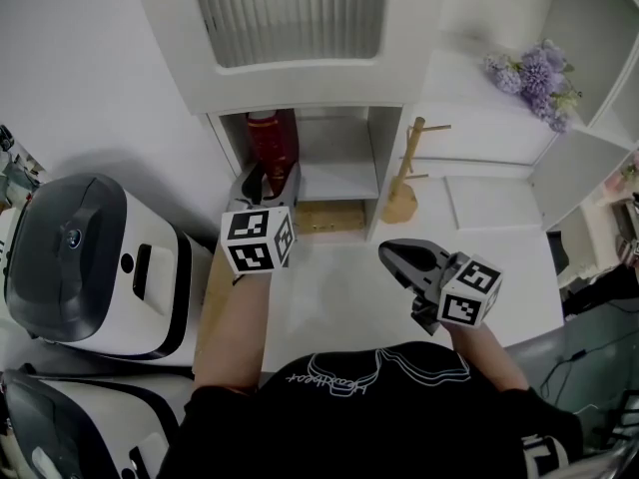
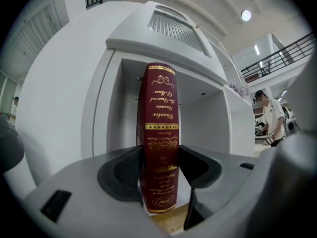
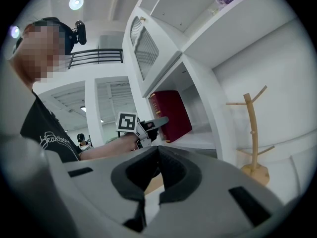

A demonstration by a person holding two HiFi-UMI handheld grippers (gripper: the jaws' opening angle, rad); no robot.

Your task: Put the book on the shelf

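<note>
at your far left two white appliances with dark lids (image 1: 90, 262) sit side by side on the surface (image 1: 339, 307). just right of them your left gripper (image 1: 270, 180) reaches into the white shelf (image 1: 339, 180), its marker cube facing up at you. its fingers (image 2: 124, 170) stand wide apart and are closed on the red book (image 1: 272, 140), one pad against each cover, low down near the book's foot. the book stands upright with its gold-lettered spine toward that gripper, at the left end of the open compartment, close to the left wall. its foot is down at the shelf board, though you cannot tell whether its weight rests there.

right of the shelf's divider a small wooden peg stand (image 1: 404, 183) stands on the surface. nearer to you, your right gripper (image 1: 391, 252) hovers over the bare surface, well apart from the book and pointing toward the shelf. its fingers (image 3: 173, 172) are pressed together at the tips with nothing between them. up at the far right a bunch of purple flowers (image 1: 534, 76) lies on a higher ledge.
</note>
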